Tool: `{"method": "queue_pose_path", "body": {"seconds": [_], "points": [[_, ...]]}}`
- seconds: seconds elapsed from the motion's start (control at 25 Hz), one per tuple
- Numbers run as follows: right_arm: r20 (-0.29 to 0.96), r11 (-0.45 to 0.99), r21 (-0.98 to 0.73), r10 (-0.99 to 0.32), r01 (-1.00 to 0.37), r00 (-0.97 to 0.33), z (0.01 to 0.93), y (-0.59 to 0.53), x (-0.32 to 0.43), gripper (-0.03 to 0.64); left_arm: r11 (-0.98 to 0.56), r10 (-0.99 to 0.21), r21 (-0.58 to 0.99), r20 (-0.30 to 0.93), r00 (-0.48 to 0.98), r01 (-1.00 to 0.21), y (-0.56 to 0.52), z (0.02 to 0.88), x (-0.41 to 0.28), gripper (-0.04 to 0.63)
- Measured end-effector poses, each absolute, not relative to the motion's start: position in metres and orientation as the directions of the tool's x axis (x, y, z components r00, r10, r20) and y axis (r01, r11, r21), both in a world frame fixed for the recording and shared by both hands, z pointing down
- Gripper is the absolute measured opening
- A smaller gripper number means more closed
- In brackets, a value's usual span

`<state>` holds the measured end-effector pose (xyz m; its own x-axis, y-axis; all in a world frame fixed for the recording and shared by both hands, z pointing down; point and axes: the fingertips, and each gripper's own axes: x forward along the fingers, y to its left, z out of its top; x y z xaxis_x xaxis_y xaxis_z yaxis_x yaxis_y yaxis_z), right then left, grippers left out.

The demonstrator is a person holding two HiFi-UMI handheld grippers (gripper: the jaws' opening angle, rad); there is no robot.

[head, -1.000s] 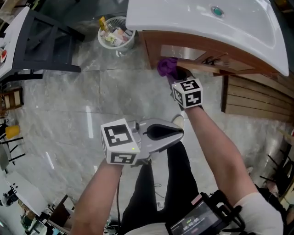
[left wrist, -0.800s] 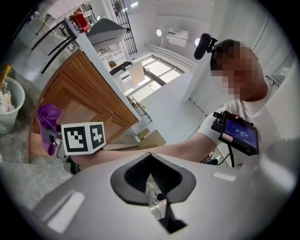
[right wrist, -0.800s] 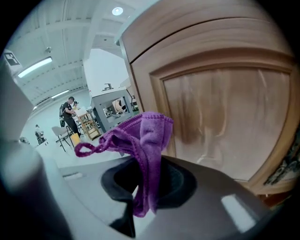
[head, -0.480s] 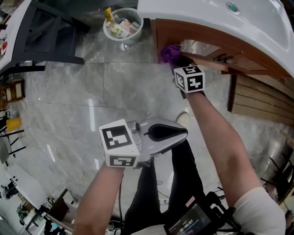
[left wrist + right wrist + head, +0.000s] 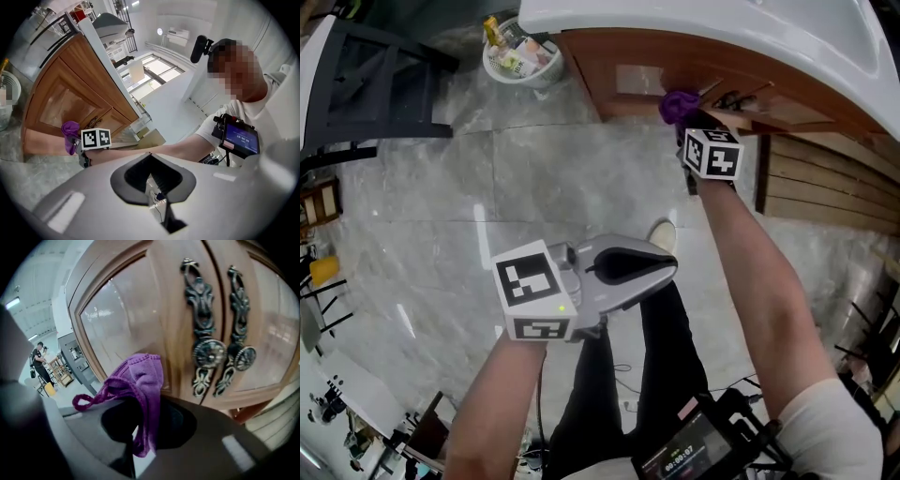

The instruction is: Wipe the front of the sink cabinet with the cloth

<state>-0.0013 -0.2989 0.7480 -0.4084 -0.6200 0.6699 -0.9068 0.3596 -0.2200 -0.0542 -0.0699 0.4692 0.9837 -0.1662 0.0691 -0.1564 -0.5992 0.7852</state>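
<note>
- The right claw [image 5: 137, 428] is clamped on the purple cloth [image 5: 143, 376]. The cloth bunches over the claw's tip and one loop hangs out toward 9 o'clock.
- The cloth is pressed to the wooden front of the sink cabinet [image 5: 614, 64], at about 1 o'clock in the head view.
- In the right gripper view, two dark ornate metal handles [image 5: 205, 333] stand side by side just beside the cloth at 3 o'clock. They are the nearest things in the cloth's way along the door.
- The white sink [image 5: 722, 28] overhangs the cabinet at 12 o'clock and hides the cabinet's upper part from the head view.
- The left claw [image 5: 671, 266] has its jaws together with nothing between them. It hangs near the middle of the head view, well apart from the cabinet, above the grey marble floor [image 5: 469, 187] and the person's dark trouser legs [image 5: 666, 356].
- A white basket [image 5: 520, 58] holding packets stands on the floor at 11 o'clock, near the cabinet's left corner.
- A dark frame [image 5: 370, 66] stands at 10 o'clock, and wooden slats [image 5: 825, 197] lie at 3 o'clock beside the cabinet.
- A small screen [image 5: 689, 452] sits on the person's chest at 6 o'clock.
- Half a second ago the cloth was near the cabinet's left edge. It now lies farther right along the front, close to the handles, and the right arm reaches farther out.
- The left claw is closed and placed much as before.
</note>
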Motion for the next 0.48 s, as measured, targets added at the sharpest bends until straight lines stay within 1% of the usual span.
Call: {"method": "queue_pose_path", "body": {"seconds": [0.24, 0.48], "points": [[0.695, 0.283, -0.204, -0.633, -0.937, -0.342, 0.758, -0.297, 0.045, 0.075, -0.605, -0.14, 0.784, 0.07, 0.988, -0.141, -0.077, 0.473, -0.036, 0.006], [0.706, 0.256, -0.218, -0.625, -0.942, -0.333, 0.761, -0.289, 0.065, 0.075, -0.614, -0.115, 0.781, 0.056, 0.992, -0.116, -0.083, 0.468, -0.02, 0.006]]}}
